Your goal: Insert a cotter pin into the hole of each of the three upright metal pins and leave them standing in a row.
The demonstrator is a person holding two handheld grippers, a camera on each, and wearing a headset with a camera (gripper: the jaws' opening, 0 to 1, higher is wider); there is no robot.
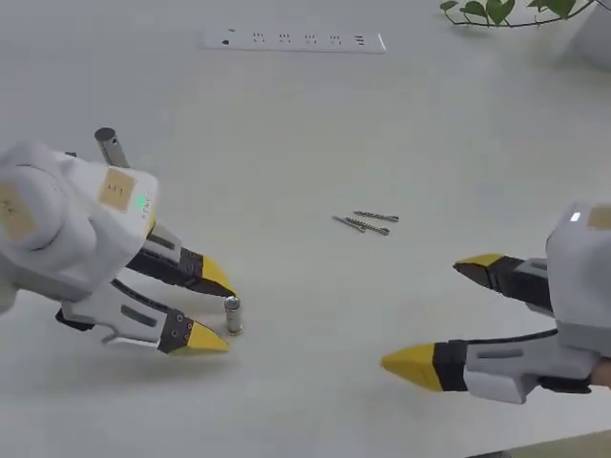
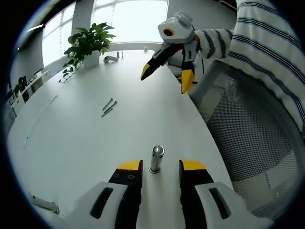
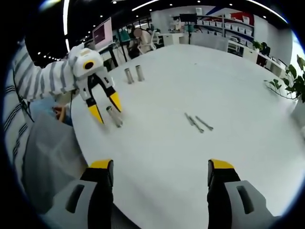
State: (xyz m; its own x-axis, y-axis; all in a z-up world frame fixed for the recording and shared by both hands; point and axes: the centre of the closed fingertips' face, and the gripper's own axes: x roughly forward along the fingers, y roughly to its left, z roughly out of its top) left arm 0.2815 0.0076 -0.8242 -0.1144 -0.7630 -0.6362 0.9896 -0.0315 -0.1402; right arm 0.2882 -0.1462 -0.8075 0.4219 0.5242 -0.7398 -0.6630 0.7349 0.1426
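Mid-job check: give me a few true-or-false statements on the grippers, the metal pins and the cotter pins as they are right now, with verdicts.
1. The left gripper has its jaws open, with a metal pin upright between the tips. True.
2. The right gripper is holding a cotter pin. False: its jaws are open and empty.
3. Three cotter pins lie close together on the table. True.
4. All three metal pins stand side by side. False: the two other pins stand together, apart from the one at the left gripper.
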